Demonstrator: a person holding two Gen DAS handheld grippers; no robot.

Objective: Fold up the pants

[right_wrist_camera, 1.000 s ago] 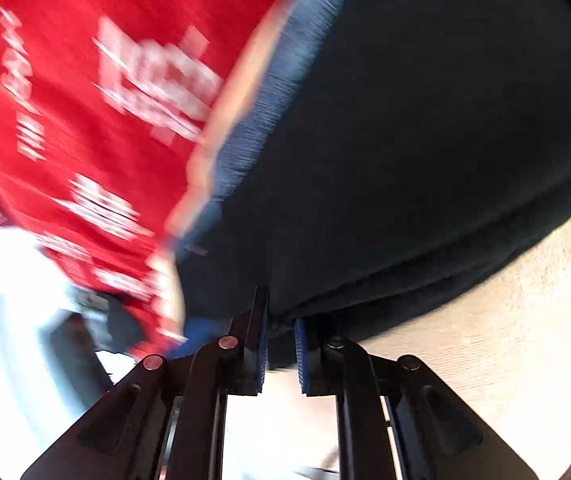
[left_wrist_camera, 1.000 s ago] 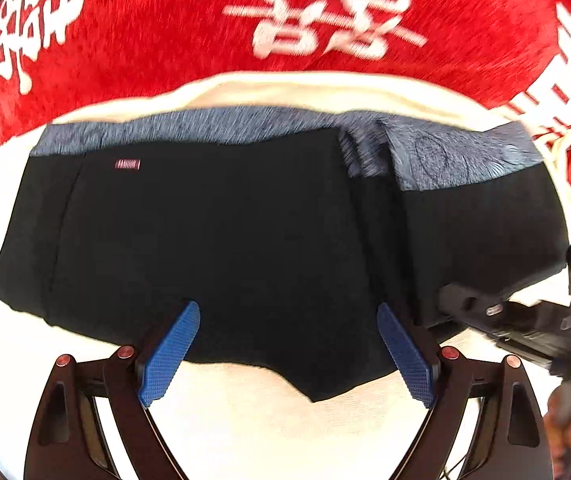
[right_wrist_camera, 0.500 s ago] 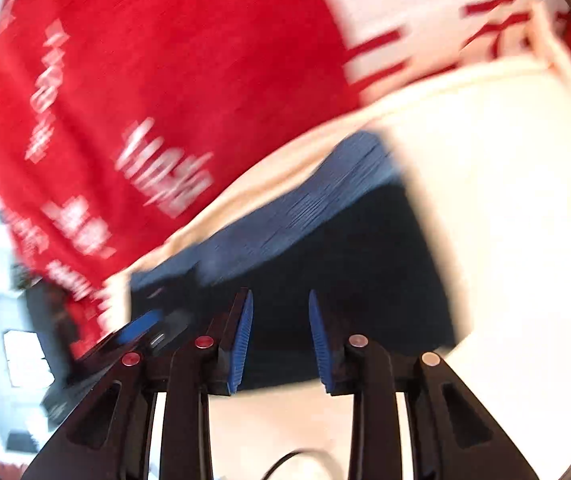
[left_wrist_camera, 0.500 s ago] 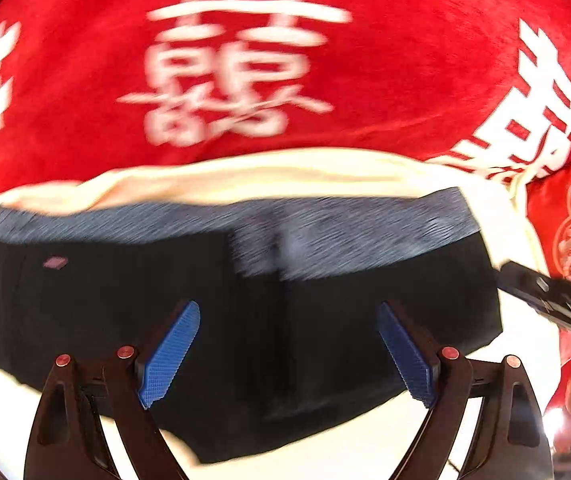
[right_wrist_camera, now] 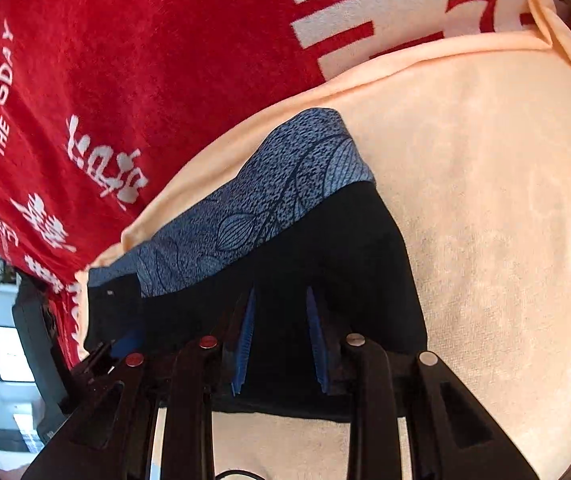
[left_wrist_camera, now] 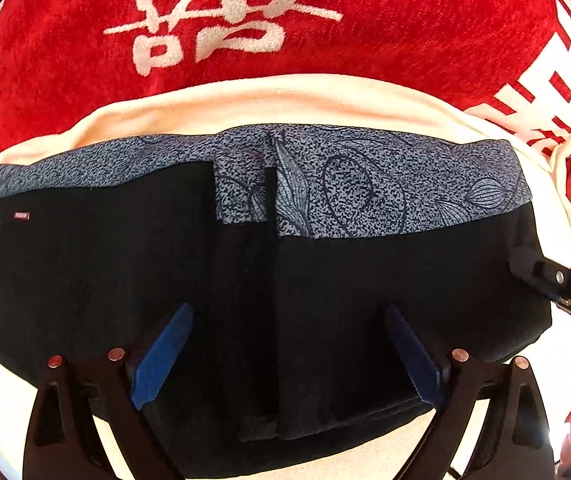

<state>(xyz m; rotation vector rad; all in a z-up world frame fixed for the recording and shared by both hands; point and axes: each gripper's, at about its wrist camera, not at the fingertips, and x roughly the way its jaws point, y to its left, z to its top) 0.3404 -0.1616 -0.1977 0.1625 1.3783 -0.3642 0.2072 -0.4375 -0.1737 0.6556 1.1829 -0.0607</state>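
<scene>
Since the pants (left_wrist_camera: 245,280) lie folded on the cream towel (left_wrist_camera: 285,96), our left gripper (left_wrist_camera: 285,360) hangs above them, jaws just opened wider, empty. In the right view, our right gripper (right_wrist_camera: 279,332) gapes narrowly, having let go, gripping nothing.

Home, likely bedroom — red blanket (left_wrist_camera: 385,32) with white characters, cream towel (right_wrist_camera: 485,220) over it.
</scene>
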